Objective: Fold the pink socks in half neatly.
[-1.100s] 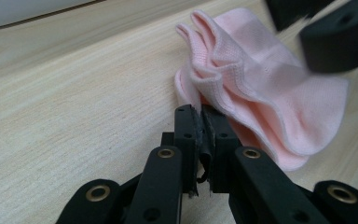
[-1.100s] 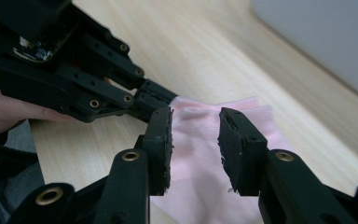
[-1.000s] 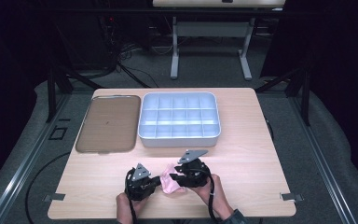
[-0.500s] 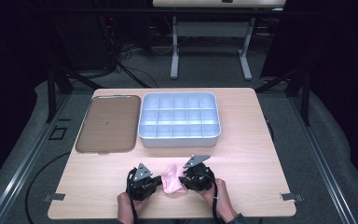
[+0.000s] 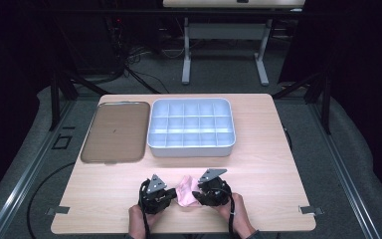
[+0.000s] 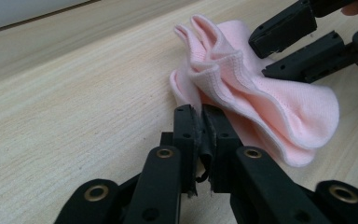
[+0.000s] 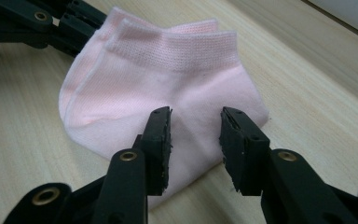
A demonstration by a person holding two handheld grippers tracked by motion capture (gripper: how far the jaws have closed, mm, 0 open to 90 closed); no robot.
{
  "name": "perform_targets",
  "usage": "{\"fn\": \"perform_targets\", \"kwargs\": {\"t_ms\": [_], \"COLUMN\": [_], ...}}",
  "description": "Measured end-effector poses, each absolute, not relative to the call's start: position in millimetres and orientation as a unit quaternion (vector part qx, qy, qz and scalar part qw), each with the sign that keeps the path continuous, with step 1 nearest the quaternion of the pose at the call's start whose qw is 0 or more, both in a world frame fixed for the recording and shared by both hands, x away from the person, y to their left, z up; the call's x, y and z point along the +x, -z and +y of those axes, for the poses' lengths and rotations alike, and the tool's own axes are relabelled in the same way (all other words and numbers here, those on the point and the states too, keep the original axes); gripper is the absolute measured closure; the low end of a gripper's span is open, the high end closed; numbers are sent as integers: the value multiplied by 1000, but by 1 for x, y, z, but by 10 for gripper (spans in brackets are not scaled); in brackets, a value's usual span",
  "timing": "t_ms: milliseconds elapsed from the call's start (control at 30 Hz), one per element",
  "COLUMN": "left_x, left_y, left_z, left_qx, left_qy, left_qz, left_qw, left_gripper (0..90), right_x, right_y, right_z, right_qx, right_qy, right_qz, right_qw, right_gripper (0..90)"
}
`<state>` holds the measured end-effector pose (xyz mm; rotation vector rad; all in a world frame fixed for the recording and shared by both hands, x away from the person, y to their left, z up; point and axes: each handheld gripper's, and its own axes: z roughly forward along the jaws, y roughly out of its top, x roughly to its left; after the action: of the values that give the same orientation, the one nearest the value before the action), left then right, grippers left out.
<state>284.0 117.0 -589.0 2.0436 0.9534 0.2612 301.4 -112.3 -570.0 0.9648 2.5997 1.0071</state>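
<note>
Nearest, on the pale wooden table (image 5: 258, 164): my left gripper (image 6: 200, 122), jaws nearly together, pinching a fold of the pink knitted ankle socks (image 5: 185, 190). My right gripper (image 7: 195, 133), jaws lately widening and part open, straddles their toe end without pressing. Step, I judge: folding the pair; next, close right and turn it over. Farther: brown flat tray (image 5: 114, 130) left, pale blue compartmented box (image 5: 191, 128) right.
</note>
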Motion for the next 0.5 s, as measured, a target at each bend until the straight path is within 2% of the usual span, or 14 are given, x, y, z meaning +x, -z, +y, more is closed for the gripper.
{"fn": "perform_targets", "kwargs": {"t_ms": [100, 267, 300, 367, 500], "left_x": [284, 281, 281, 280, 284], "left_y": [587, 572, 566, 553, 537], "left_z": [122, 135, 136, 137, 116], "left_qx": [812, 795, 792, 789, 811], "left_qy": [-98, -121, -126, -134, -132], "left_qz": [381, 390, 386, 374, 326], "left_qw": [431, 448, 456, 469, 468], "left_gripper": [728, 726, 733, 748, 763], "right_x": [302, 302, 302, 303, 306], "right_y": [571, 573, 573, 574, 573], "right_z": [-114, -118, -118, -120, -125], "right_qx": [330, 332, 329, 343, 346], "right_qy": [-342, -354, -348, -335, -331], "right_qz": [875, 870, 873, 873, 873], "right_qw": [89, 85, 87, 90, 92], "right_gripper": [613, 596, 579, 436, 412]}}
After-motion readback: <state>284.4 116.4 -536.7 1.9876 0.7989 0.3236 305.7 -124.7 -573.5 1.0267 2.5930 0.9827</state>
